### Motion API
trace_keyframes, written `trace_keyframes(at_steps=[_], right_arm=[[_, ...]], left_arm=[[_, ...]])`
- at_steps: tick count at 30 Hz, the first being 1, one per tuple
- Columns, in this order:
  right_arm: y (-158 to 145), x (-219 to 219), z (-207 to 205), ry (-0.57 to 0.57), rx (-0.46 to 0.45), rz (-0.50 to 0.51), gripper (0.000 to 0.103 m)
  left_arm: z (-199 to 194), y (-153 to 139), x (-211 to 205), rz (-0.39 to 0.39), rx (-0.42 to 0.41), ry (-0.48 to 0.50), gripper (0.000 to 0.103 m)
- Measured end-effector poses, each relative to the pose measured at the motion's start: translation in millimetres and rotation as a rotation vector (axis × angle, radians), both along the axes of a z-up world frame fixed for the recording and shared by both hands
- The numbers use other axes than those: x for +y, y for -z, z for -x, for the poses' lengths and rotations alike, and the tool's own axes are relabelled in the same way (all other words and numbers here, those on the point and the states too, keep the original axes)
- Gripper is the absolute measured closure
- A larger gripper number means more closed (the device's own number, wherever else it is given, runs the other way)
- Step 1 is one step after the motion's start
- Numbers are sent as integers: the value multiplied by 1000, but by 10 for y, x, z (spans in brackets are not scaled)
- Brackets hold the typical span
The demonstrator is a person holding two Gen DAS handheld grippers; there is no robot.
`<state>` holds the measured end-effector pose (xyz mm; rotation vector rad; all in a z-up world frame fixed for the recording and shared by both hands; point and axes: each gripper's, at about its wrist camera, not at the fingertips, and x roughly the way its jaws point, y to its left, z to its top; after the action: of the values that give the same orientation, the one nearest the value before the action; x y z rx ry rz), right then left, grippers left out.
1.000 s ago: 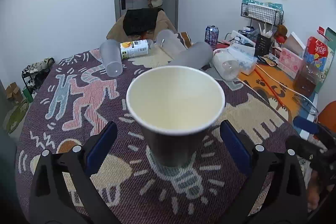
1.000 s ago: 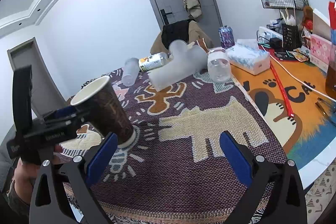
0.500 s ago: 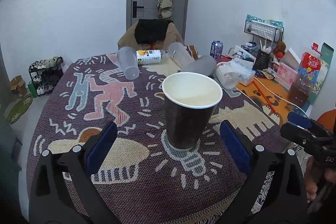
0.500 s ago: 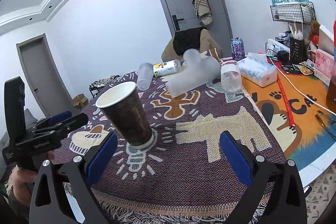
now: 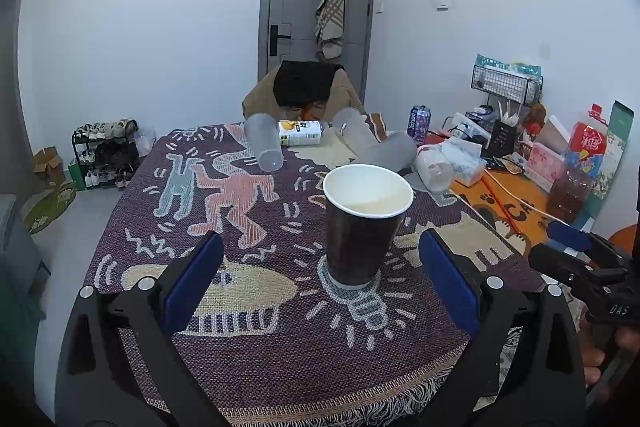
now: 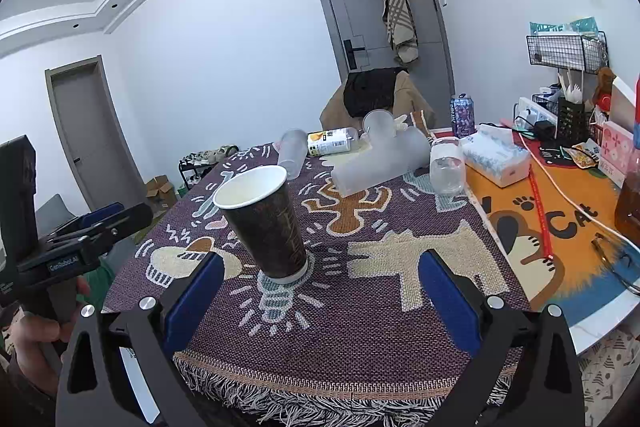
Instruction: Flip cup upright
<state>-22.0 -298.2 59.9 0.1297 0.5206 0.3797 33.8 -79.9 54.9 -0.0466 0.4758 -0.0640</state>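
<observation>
A dark brown paper cup with a white inside stands upright on the patterned cloth, on a lightbulb drawing. It also shows in the right wrist view. My left gripper is open and empty, pulled back from the cup, which stands beyond its blue pads. My right gripper is open and empty, near the table's front edge, with the cup ahead and to its left. The left gripper shows at the left of the right wrist view.
Several frosted plastic cups and a bottle lie on their sides at the far end of the table. A clear jar, a tissue pack, a can and desk clutter stand on the orange mat at the right.
My left gripper has backed away from the upright cup, which now looks smaller. My right gripper has also drawn back. The cup has stayed in place.
</observation>
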Motion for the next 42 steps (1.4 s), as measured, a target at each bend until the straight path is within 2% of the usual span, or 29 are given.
trace_keyframes(at_steps=[11,42], right_arm=[[-39,44,34,-15,8,14,7],[-5,48,24,-11,14,12,7]], left_arm=[[131,-92,29,-8,-23,-14,6],[190,-61,23,2,-25,-9,6]])
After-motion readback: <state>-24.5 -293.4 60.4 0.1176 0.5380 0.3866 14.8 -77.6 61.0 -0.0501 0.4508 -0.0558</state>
